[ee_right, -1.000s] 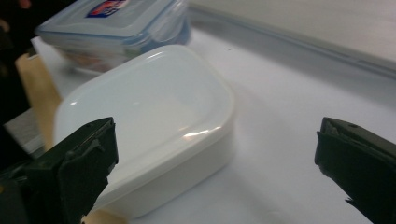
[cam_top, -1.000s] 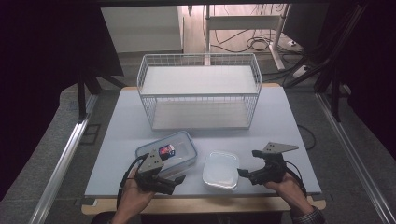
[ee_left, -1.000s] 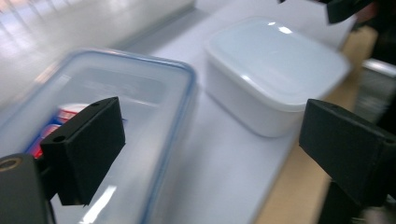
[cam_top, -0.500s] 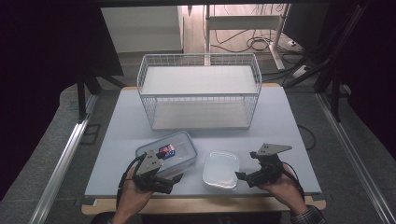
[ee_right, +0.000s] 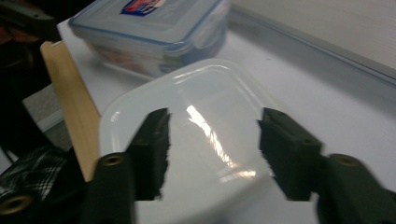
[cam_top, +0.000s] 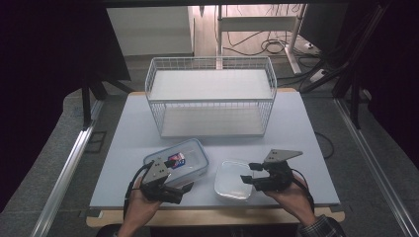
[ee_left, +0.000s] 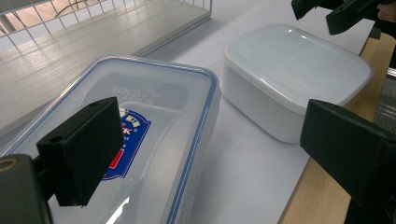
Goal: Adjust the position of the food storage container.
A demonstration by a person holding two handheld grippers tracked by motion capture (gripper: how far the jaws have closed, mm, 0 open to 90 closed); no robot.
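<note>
The white box (cam_top: 233, 179), lid on, lies near the tabletop's (cam_top: 123, 143) front edge, long axis toward the wire basket (cam_top: 211, 96). The right gripper (cam_top: 249, 174), half-open, has been closing above it, not touching. The left gripper (cam_top: 184, 186) is wide beside the clear box (cam_top: 190, 155).

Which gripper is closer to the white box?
Right. The right gripper hangs over the white box; the left gripper sits farther away, at the blue-rimmed box.

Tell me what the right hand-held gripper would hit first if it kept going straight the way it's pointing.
Most likely the white box: the right hand-held gripper points across its lid, jaws apart above it. Depth is unclear; if it clears the lid, the clear box lies next in line.
</note>
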